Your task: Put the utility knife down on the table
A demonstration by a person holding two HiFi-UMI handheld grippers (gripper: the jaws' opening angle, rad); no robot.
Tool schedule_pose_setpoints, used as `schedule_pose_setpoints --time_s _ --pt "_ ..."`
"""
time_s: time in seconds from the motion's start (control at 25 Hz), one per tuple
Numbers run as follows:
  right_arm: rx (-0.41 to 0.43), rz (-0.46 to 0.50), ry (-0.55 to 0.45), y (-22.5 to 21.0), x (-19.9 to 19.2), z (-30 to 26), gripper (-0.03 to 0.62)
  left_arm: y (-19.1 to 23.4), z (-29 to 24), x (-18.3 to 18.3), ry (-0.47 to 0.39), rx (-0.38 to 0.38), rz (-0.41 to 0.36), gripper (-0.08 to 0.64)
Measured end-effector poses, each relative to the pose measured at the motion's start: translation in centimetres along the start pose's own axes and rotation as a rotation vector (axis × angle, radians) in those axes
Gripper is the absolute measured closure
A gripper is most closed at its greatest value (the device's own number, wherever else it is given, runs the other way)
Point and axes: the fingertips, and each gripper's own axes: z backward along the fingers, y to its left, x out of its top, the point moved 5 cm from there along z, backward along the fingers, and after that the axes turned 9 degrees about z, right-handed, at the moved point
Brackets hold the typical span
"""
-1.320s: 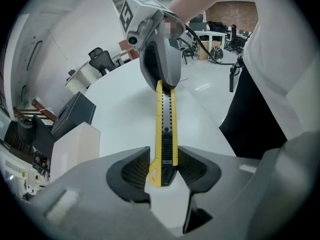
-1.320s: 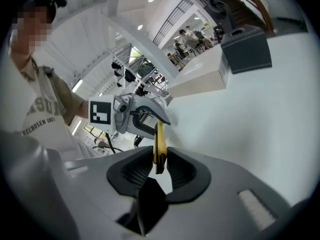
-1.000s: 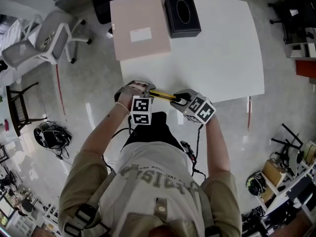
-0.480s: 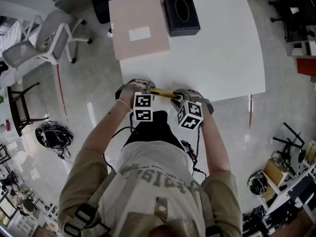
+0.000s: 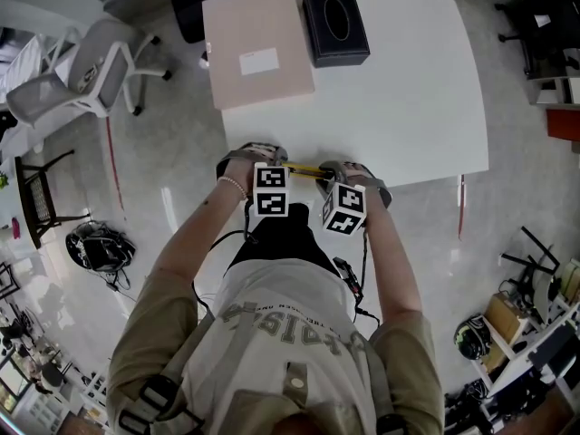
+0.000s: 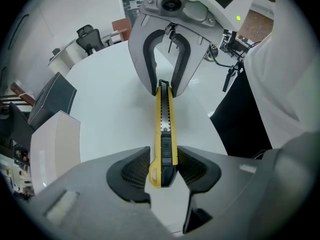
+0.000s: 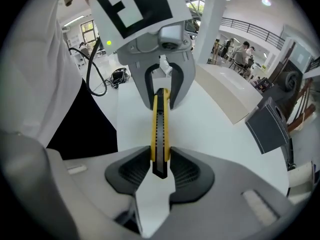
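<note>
Left gripper (image 6: 162, 166) and right gripper (image 7: 160, 169) in your hands each pinch one end of the utility knife (image 5: 304, 169), jaws partway closed on its body, at the table's (image 5: 408, 89) 6 o'clock edge. Whether it already touches the top is unclear. Lower both ends level, then open together. Slim yellow casing, black slider track running 9-to-3.

We see the utility knife (image 6: 165, 129) as glossy yellow plastic with a black ridged strip. The left gripper (image 6: 164, 170) and right gripper (image 7: 160, 168) look like matt grey plastic, their pads (image 6: 133, 170) black and ribbed. The counter (image 5: 399, 107) is smooth, white and faintly shiny. The box (image 5: 258, 48) looks like matt cardboard.
</note>
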Motion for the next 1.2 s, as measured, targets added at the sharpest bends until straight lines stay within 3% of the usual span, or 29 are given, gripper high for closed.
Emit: schedule_pose_setpoints --time_s 0.52,0.8,1.2 --pt "0.067 -0.084 -0.013 -0.1 -0.5 -1.0 0.466 0.1 -0.4 0.2 0.069 -0.044 0.009 0.388" --pt "0.073 -0.135 -0.055 -1.0 -0.1 -0.4 0.454 0.5 -0.5 0.1 0.056 -0.08 0.033 0.388" --pt "0.09 -0.035 -0.041 -1.1 1.7 -1.7 0.446 0.8 -0.6 0.1 0.051 -0.116 0.04 0.388"
